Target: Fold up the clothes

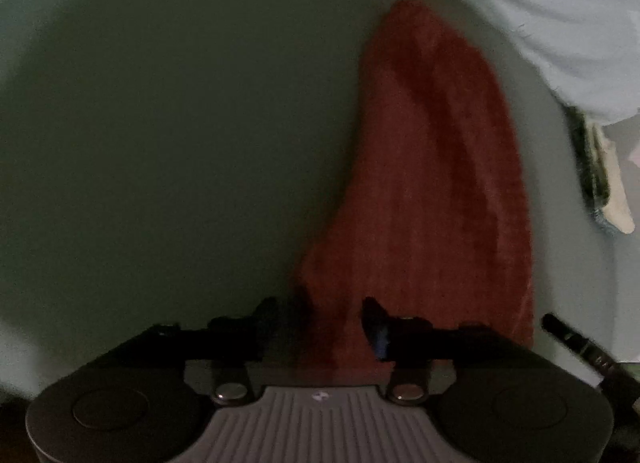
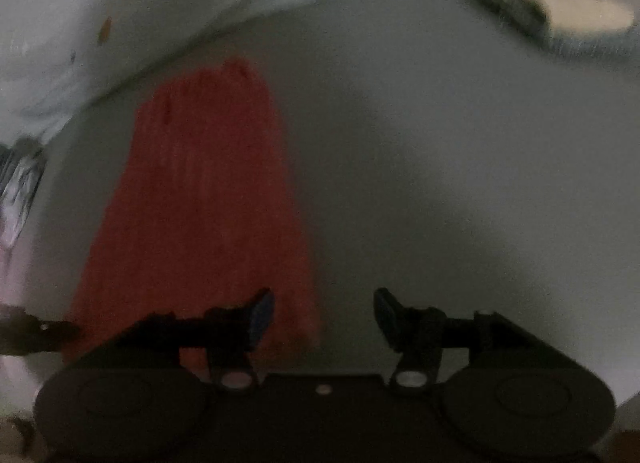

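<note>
A red fleecy cloth (image 1: 432, 183) lies in a long folded strip on a pale grey-green surface (image 1: 180, 123). In the left wrist view its near end runs between the fingers of my left gripper (image 1: 336, 323), whose jaws stand apart around it without pinching it. In the right wrist view the same cloth (image 2: 200, 215) lies flat to the left. My right gripper (image 2: 324, 315) is open, its left finger (image 2: 260, 315) over the cloth's right edge and its right finger over bare surface.
A white sheet (image 1: 560, 23) is bunched along the far edge, also in the right wrist view (image 2: 160, 3). A folded pile of dark and cream cloth (image 2: 560, 11) lies at the far right. The other gripper's tip (image 1: 576, 339) shows at the right.
</note>
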{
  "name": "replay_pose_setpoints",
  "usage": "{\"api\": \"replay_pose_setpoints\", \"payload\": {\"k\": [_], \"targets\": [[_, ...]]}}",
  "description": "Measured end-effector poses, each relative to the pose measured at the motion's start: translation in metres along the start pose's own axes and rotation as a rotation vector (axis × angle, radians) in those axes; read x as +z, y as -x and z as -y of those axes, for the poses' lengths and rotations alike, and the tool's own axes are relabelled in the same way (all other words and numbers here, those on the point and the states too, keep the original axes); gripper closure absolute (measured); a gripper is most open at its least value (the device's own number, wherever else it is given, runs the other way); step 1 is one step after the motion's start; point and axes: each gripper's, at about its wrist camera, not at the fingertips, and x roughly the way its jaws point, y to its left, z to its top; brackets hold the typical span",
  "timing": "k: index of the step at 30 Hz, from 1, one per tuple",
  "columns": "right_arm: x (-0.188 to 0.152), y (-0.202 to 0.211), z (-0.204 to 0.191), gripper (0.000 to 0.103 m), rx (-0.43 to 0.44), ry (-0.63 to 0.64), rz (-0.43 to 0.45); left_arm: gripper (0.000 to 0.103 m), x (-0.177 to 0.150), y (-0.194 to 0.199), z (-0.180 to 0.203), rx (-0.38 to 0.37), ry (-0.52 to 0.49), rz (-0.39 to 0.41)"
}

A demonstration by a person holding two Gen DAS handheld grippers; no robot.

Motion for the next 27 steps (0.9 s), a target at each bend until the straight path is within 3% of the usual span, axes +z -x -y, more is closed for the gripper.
{"api": "replay_pose_setpoints", "payload": {"k": [2,7,10,11,12,14,20,22,24,25,26,27], "targets": [[0.013,0.002,-0.009,0.036,-0.023,0.03,0.078,0.041,0.015,0.004,0.004,0.009,-0.06,0.044],[0.06,-0.004,-0.063,0.04,-0.058,0.254,0.244,0.04,0.064,-0.005,0.01,-0.037,-0.102,0.107],[0.087,-0.005,-0.099,0.05,-0.054,0.408,0.379,0.041,0.1,-0.02,0.022,-0.029,-0.118,0.16],[0.096,-0.012,-0.11,0.06,-0.037,0.446,0.393,0.041,0.111,-0.024,0.022,-0.042,-0.12,0.175],[0.105,-0.018,-0.121,0.077,-0.021,0.481,0.401,0.041,0.121,-0.028,0.022,-0.059,-0.114,0.182],[0.124,-0.037,-0.133,0.099,0.013,0.501,0.373,0.042,0.141,-0.039,0.023,-0.087,-0.098,0.188],[0.172,-0.112,-0.138,0.095,0.127,0.4,0.2,0.042,0.177,-0.071,0.037,-0.064,-0.13,0.205],[0.181,-0.142,-0.133,0.083,0.161,0.337,0.131,0.042,0.181,-0.078,0.037,-0.056,-0.127,0.196],[0.185,-0.165,-0.128,0.043,0.167,0.278,0.082,0.041,0.184,-0.087,0.04,-0.036,-0.128,0.192],[0.182,-0.171,-0.125,0.044,0.179,0.258,0.071,0.041,0.185,-0.091,0.04,-0.019,-0.129,0.187],[0.18,-0.178,-0.121,0.053,0.191,0.238,0.06,0.041,0.186,-0.094,0.041,-0.004,-0.131,0.184],[0.178,-0.183,-0.119,0.072,0.205,0.219,0.05,0.04,0.185,-0.094,0.042,0.002,-0.137,0.189]]}}
